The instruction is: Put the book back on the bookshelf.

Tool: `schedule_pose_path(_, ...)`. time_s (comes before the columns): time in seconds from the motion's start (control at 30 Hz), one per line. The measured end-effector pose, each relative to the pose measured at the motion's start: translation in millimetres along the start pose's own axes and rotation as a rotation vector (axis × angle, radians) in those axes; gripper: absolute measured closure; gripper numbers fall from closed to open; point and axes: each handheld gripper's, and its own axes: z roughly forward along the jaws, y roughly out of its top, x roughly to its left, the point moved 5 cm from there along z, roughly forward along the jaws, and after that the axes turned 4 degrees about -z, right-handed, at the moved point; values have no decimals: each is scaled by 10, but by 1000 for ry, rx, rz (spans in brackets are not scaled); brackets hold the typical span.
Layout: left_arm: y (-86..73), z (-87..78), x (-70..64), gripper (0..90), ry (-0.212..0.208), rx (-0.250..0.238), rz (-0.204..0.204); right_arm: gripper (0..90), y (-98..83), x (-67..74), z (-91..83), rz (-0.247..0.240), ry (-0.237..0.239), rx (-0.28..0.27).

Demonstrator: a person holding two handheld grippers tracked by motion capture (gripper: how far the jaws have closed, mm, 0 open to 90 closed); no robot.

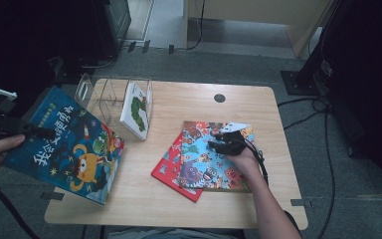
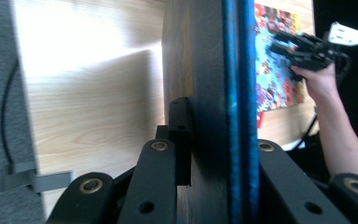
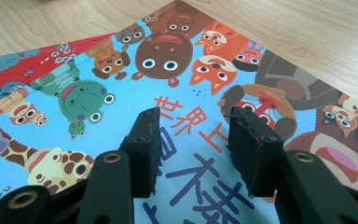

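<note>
While we lift the blue book (image 1: 64,147), pinched in the left gripper (image 1: 25,130), clear of the table

Our right gripper (image 1: 222,141), jaws spread, rests on the animal book (image 1: 214,159), pinning the stack for racking.

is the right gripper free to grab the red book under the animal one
Probably not yet. The right gripper rests with open fingers on the animal book, which covers most of the red book; just its left edge pokes out.
</note>
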Motion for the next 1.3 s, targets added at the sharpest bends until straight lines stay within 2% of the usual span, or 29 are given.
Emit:
schedule_pose_path(0.23,208,-78,198,805,46,-45,-38,545,5,-2,6,-7,-9,1)
schedule_pose_path(0.43,371,-125,266,805,82,-65,-55,548,2,-2,5,-7,-9,-1)
schedule_pose_path(0.53,459,-134,260,805,99,-78,-63,548,2,-3,6,-6,-9,-1)
schedule_pose_path(0.7,582,-142,270,806,122,-71,-72,547,4,3,8,-14,-18,2)
schedule_pose_path(1.03,805,-97,251,804,130,-92,-75,552,-25,4,-13,21,-4,-22)
schedule_pose_path(1.13,877,-88,241,805,135,-94,-66,552,-39,15,-28,15,-7,-24)
schedule_pose_path(1.23,956,-71,260,806,140,-95,-73,551,-49,40,-47,4,-12,-14)
schedule_pose_path(1.3,1023,-53,282,806,142,-95,-77,550,-58,60,-54,13,-8,-19)
